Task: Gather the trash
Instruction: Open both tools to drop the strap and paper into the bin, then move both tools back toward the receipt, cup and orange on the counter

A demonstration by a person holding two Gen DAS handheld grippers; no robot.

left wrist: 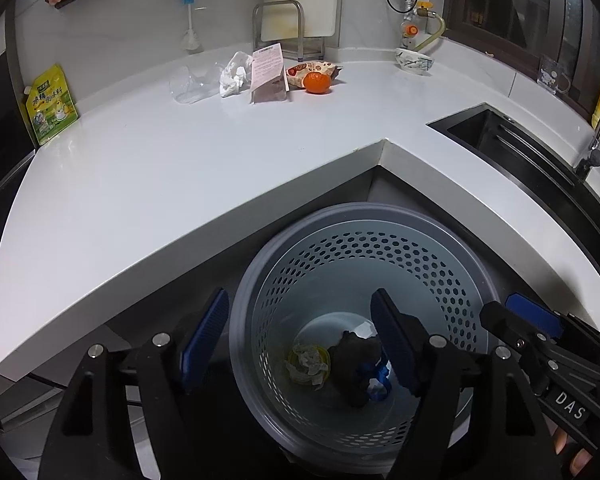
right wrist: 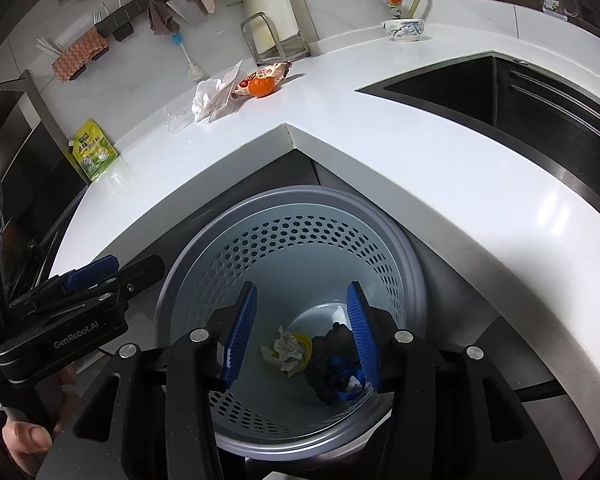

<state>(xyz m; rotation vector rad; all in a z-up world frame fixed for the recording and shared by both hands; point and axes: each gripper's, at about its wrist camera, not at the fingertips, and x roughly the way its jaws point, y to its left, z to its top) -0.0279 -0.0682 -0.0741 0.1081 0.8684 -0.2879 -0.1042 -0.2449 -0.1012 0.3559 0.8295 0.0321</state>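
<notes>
You get dim, cool indoor light from overhead. Glare streaks the white countertop; the sink sits in shadow. Fisheye bending and black vignetting crowd every corner, detail softening there.

One bin at 6 o'clock, three scraps inside: one tissue wad, one yellow bit, one dark lump. Counter: one orange, one snack bag, one tissue at 12, one clear wrapper, one card packet, one green pouch at 10, one bowl at 1. Two grippers.
</notes>
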